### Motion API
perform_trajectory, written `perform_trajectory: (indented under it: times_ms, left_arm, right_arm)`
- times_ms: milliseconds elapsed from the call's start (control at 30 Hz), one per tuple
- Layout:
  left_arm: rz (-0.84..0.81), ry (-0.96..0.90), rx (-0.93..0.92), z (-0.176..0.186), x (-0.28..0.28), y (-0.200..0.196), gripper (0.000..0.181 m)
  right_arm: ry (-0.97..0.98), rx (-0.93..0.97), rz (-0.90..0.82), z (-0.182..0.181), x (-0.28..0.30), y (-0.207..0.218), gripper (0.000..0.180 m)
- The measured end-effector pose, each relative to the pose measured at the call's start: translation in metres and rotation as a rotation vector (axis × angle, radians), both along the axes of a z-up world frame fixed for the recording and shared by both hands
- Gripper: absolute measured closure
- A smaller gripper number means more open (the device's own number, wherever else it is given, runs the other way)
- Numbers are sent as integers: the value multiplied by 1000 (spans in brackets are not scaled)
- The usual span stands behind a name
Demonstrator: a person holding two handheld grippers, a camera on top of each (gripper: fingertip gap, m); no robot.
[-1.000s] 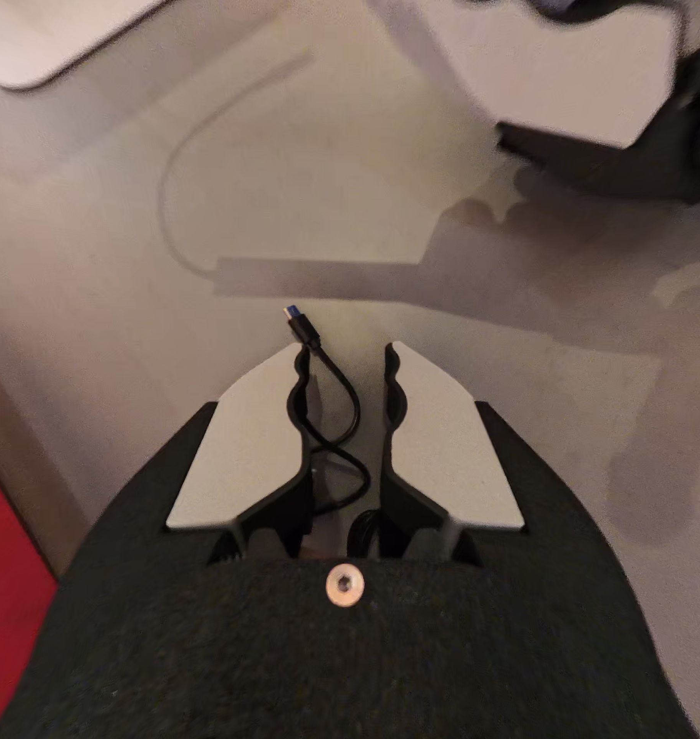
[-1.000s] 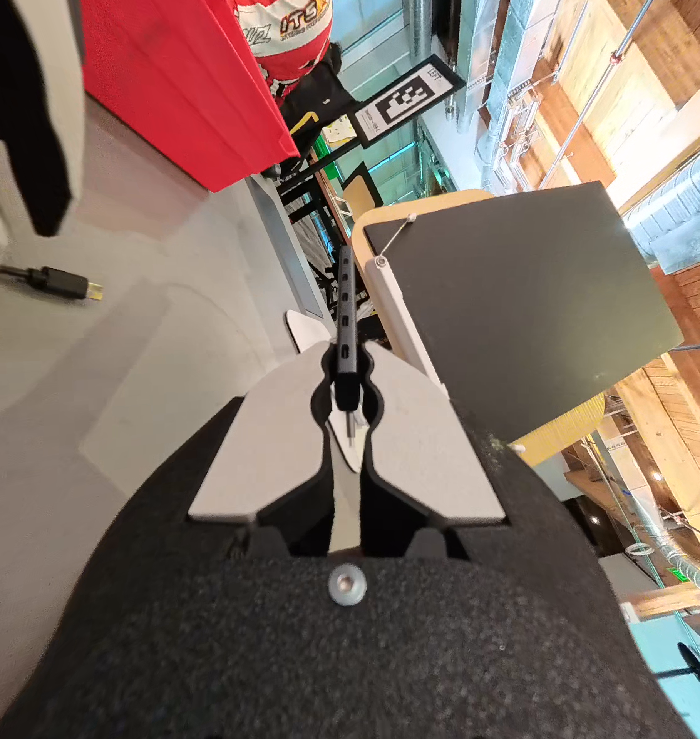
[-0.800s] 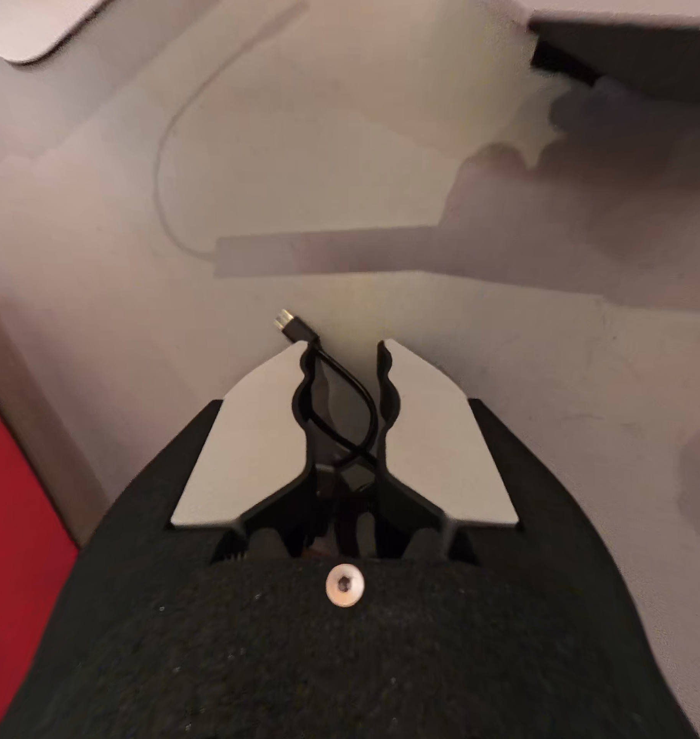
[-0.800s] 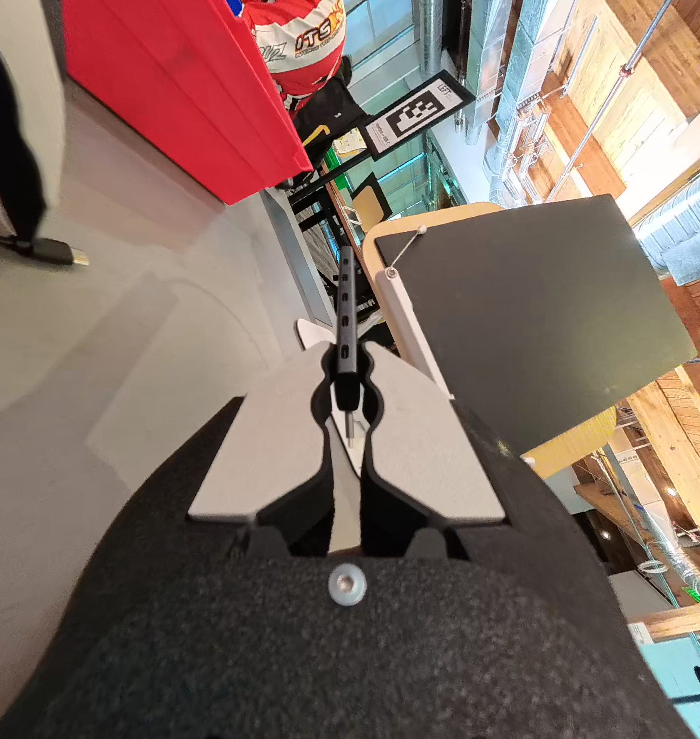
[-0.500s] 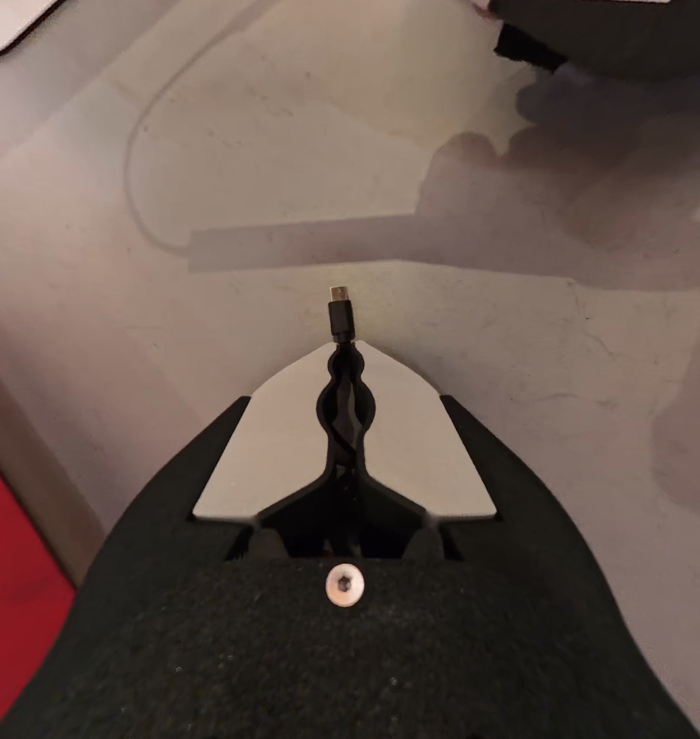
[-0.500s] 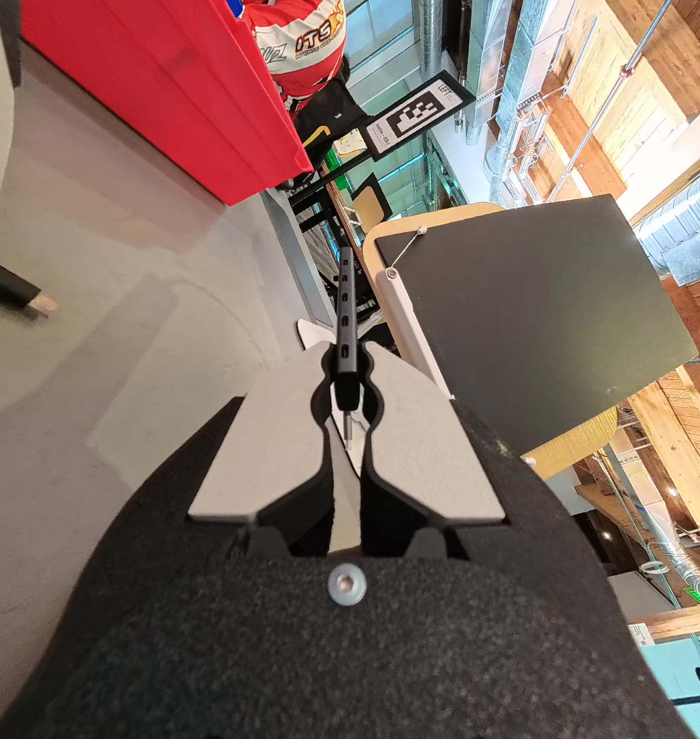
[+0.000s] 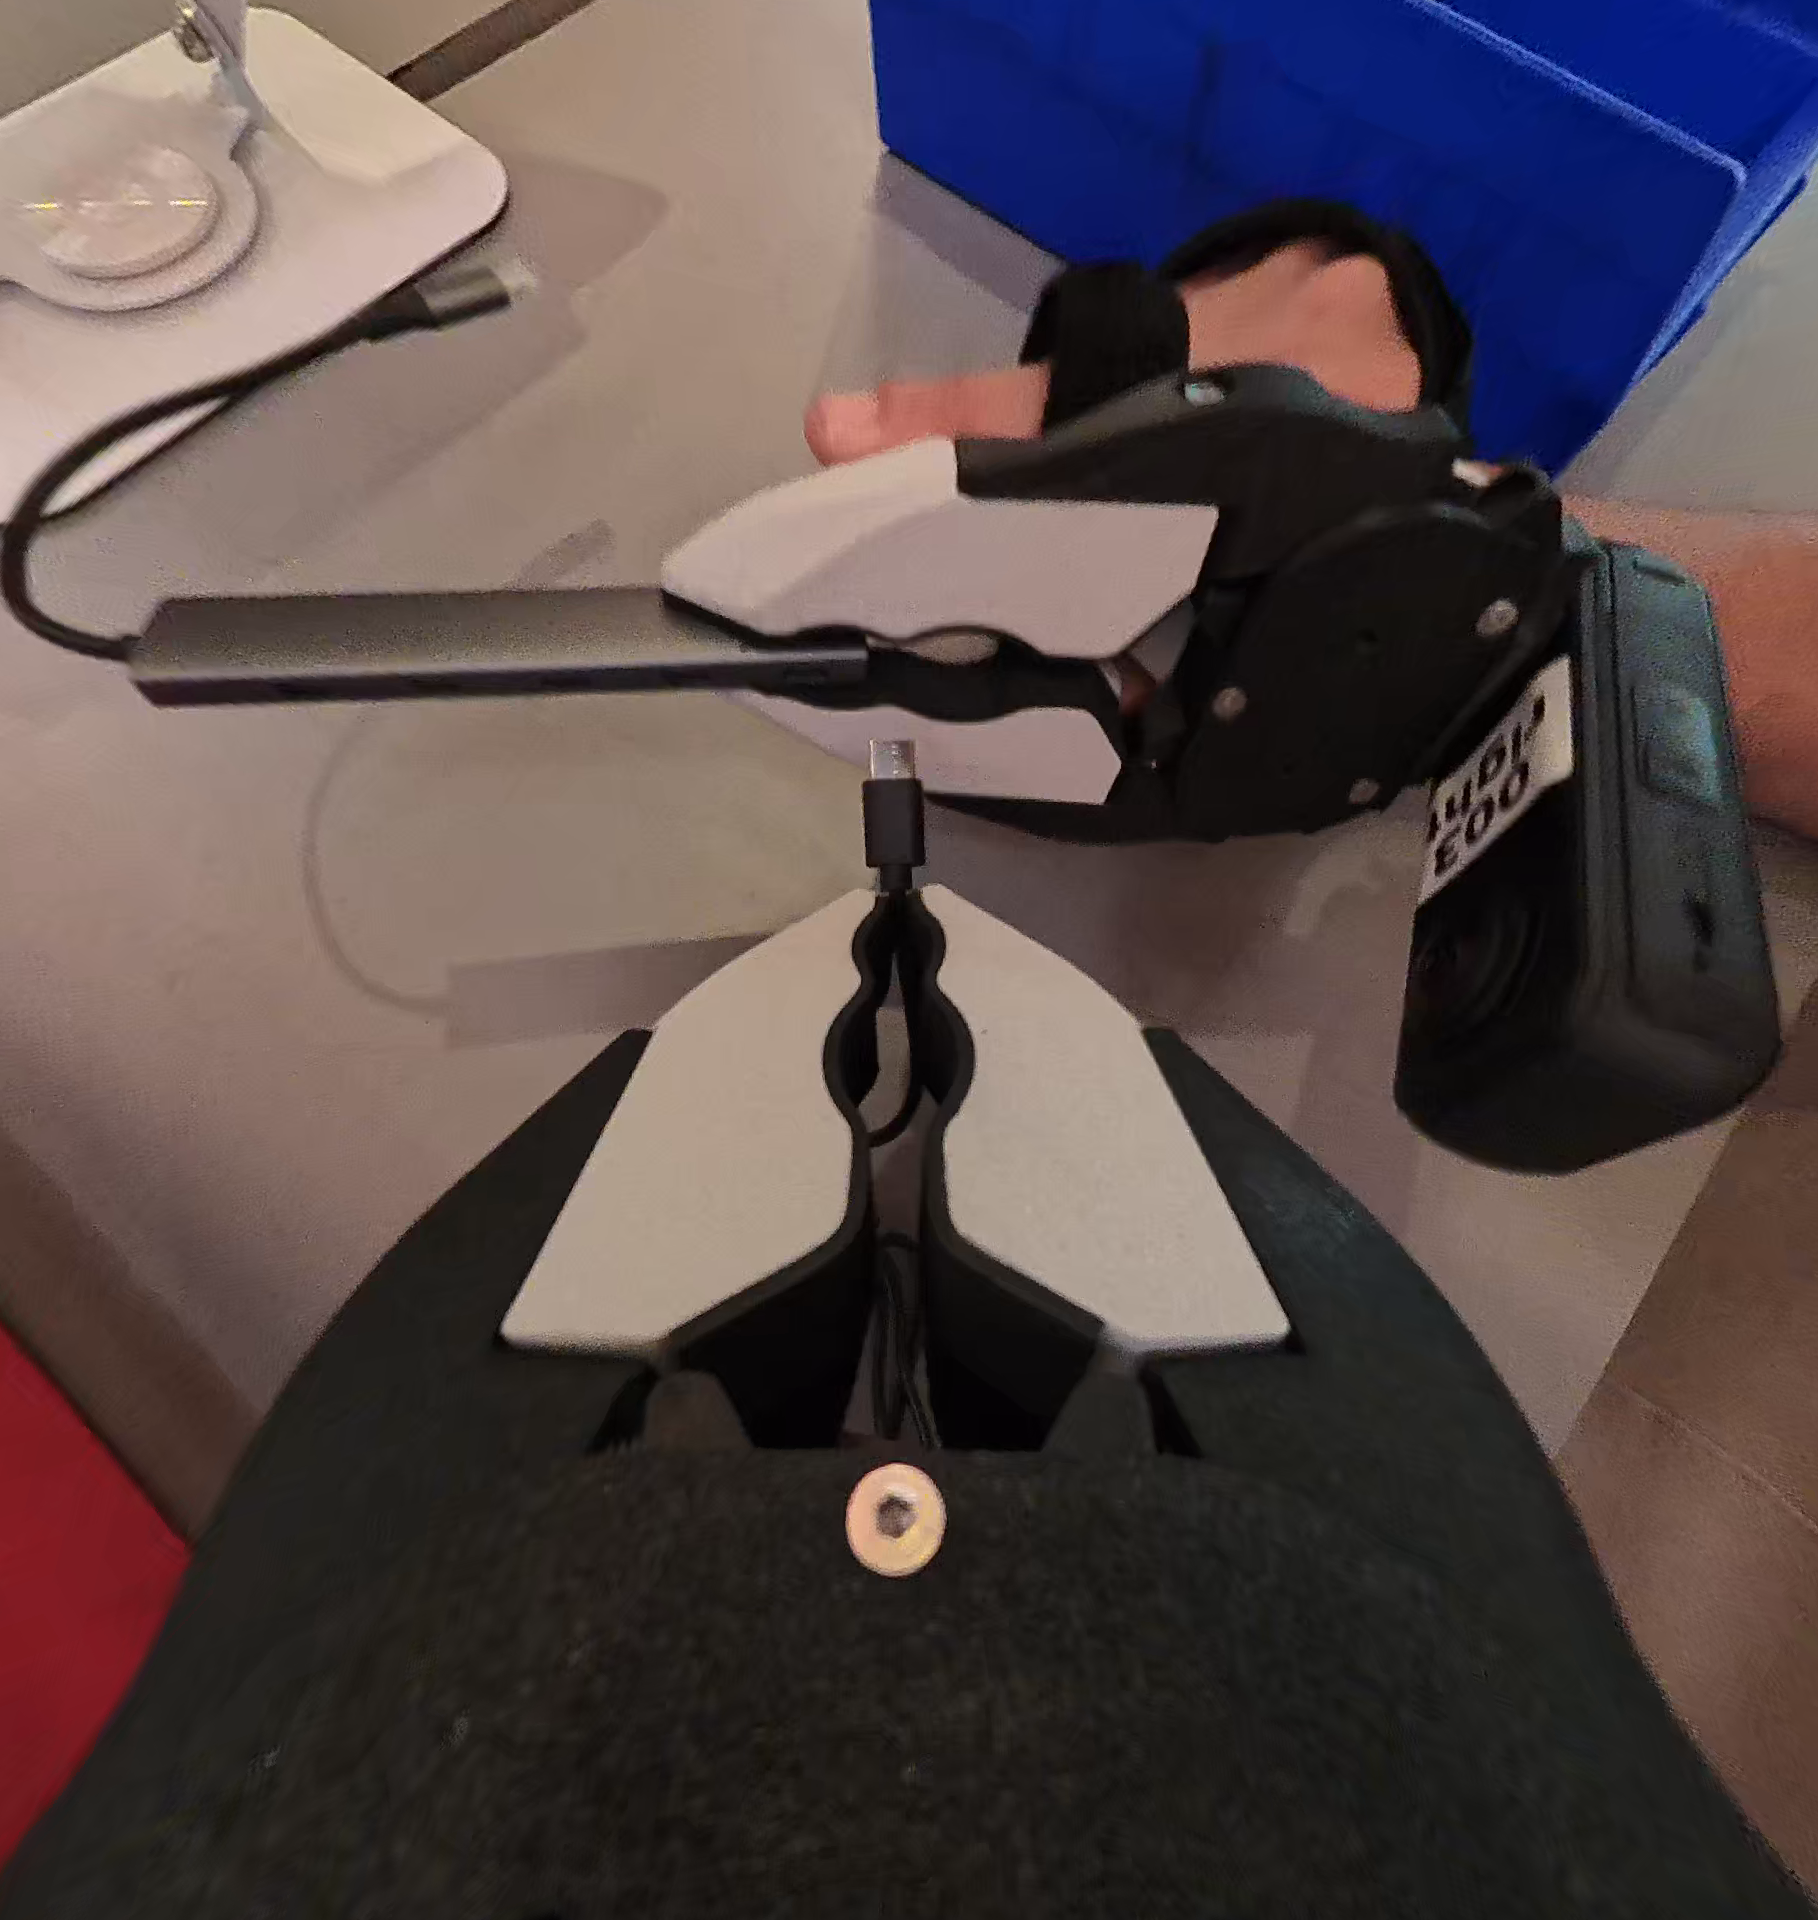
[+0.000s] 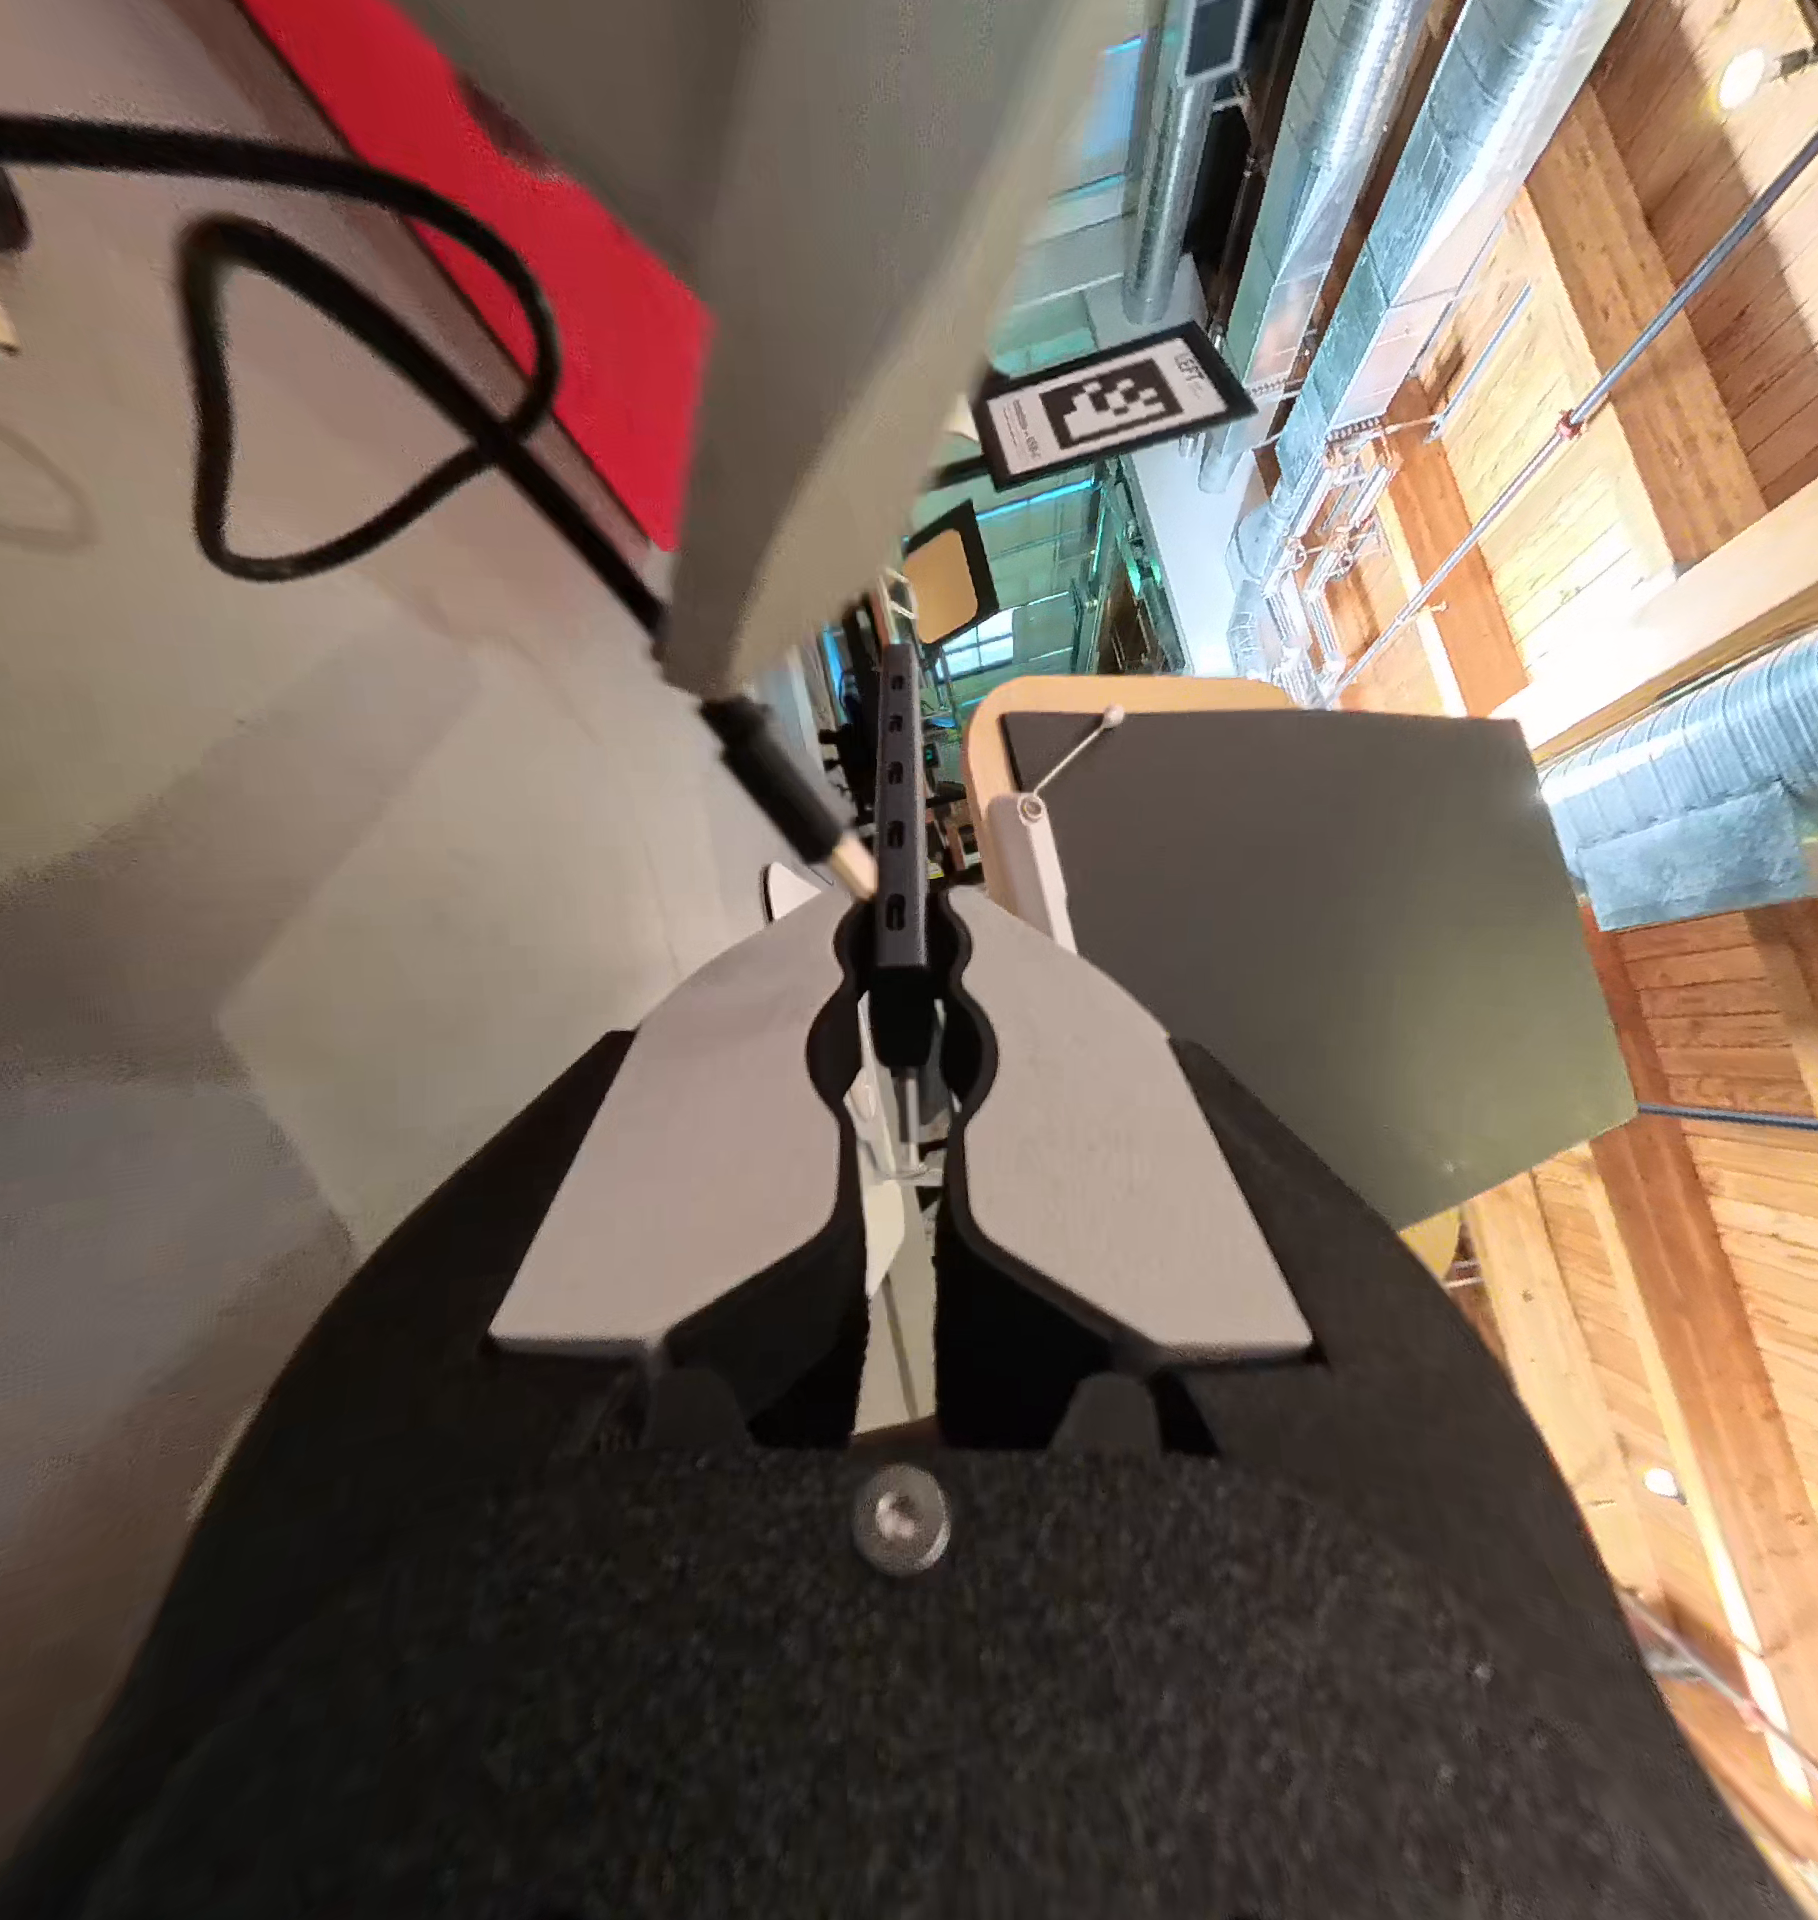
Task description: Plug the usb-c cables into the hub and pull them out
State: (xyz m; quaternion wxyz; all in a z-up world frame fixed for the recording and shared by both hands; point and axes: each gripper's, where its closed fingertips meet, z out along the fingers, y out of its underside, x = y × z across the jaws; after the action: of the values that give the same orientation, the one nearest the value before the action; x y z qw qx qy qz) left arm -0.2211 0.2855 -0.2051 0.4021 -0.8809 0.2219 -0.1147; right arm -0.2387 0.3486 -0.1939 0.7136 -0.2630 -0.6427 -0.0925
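Left gripper (image 7: 897,902) is pinching the black usb-c cable (image 7: 892,821) just behind its plug, fingertips pressed together on the cord, plug sticking out forward with the metal tip exposed. Right gripper (image 8: 897,914) is clamping one end of the dark grey hub (image 7: 448,652), holding it off the grey table (image 7: 209,883) with its port edge facing the left gripper. In the right wrist view the plug tip is sitting right at the hub's (image 8: 900,821) port edge near the gripped end; can't tell whether it's touching, not seated. The hub's own lead (image 7: 157,436) is curving away toward a white stand base (image 7: 292,166). Blue bin (image 7: 1404,156) is sitting behind the right gripper (image 7: 780,634).
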Motion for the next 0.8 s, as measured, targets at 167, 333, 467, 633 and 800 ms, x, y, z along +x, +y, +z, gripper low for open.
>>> perform_trajectory:
  times_ms: [167, 333, 467, 633, 800]
  left_arm:
    - [38, 14, -31, -2, -9, 3, 180]
    - [55, -4, -70, -11, -14, 5, 180]
    - [53, 0, -100, -16, -17, 2, 179]
    - [59, -7, -102, -19, -18, 6, 180]
    - [54, -17, -111, -19, -19, 5, 179]
  right_arm:
    - [-44, 60, 11, -8, -8, -10, 170]
    - [-76, 85, 17, -15, -13, -16, 170]
    - [-82, 89, 9, -16, -13, -15, 170]
    - [-84, 91, 8, -16, -11, -13, 171]
    - [-87, 94, 10, -16, -12, -15, 171]
